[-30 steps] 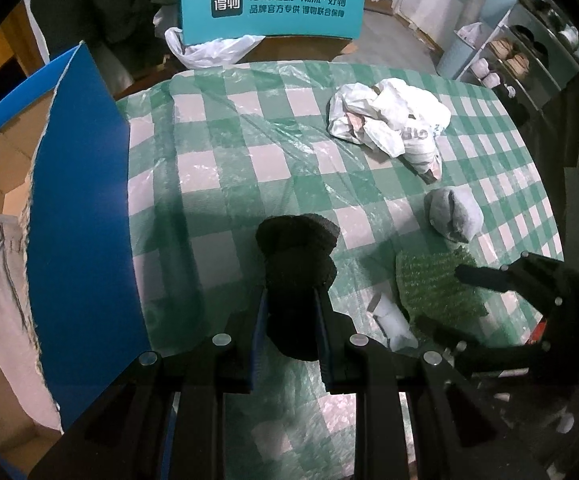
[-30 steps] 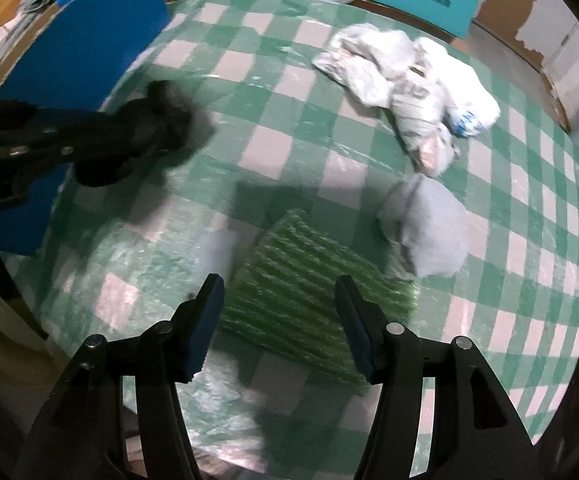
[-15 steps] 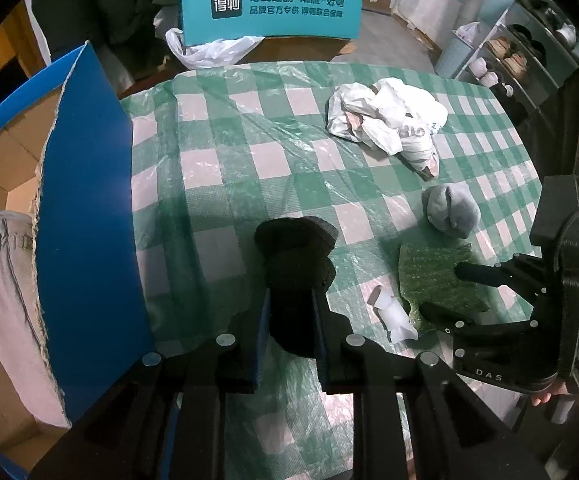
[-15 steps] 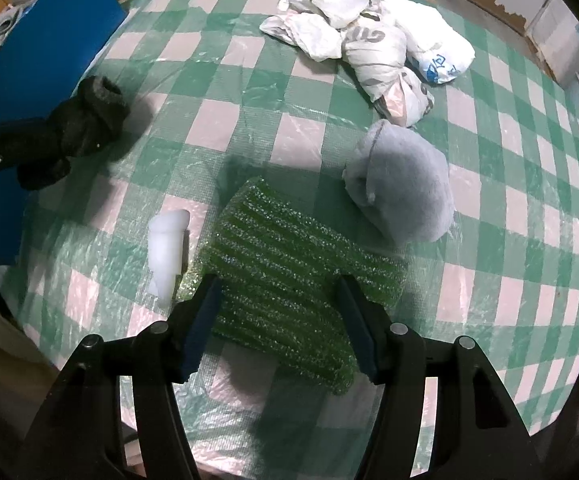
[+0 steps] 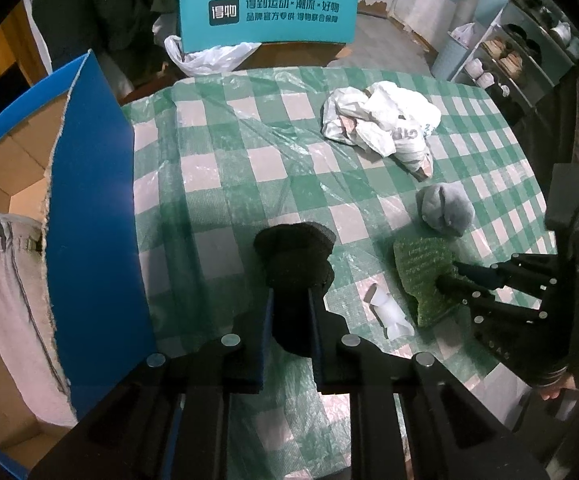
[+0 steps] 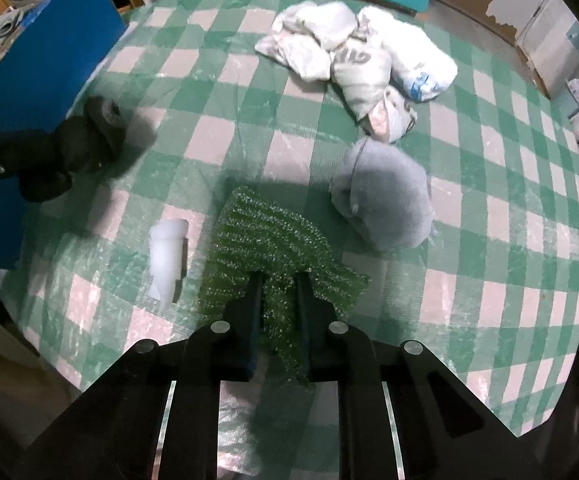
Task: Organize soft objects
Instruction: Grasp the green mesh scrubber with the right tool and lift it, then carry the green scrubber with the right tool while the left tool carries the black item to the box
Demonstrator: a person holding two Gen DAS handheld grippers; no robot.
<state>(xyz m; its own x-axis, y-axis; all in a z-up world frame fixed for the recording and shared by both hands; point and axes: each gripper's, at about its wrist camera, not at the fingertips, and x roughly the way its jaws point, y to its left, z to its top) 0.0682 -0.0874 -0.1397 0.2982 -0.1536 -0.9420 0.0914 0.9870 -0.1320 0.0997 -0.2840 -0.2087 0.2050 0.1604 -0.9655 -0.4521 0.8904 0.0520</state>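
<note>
My left gripper [image 5: 289,300] is shut on a black sock roll [image 5: 295,256] and holds it above the checked table; the sock roll also shows in the right wrist view [image 6: 85,144]. My right gripper [image 6: 279,280] is shut on the near edge of a green glittery cloth [image 6: 265,236], which bunches up between the jaws; the cloth shows in the left wrist view too [image 5: 421,268]. A grey fuzzy bundle [image 6: 385,196] lies just right of the cloth. A small white foam piece [image 6: 167,256] lies left of it. A crumpled white bag pile [image 6: 353,56] sits farther back.
A green-and-white checked tablecloth [image 5: 249,168] under clear plastic covers the round table. An open cardboard box with blue flaps [image 5: 89,208] stands at the left edge, with a grey cloth [image 5: 13,280] hanging inside. A teal chair back [image 5: 269,12] is behind the table.
My right gripper moved onto the green cloth and closed on its near edge, from open to shut. My left gripper kept holding the black sock roll, nearly still.
</note>
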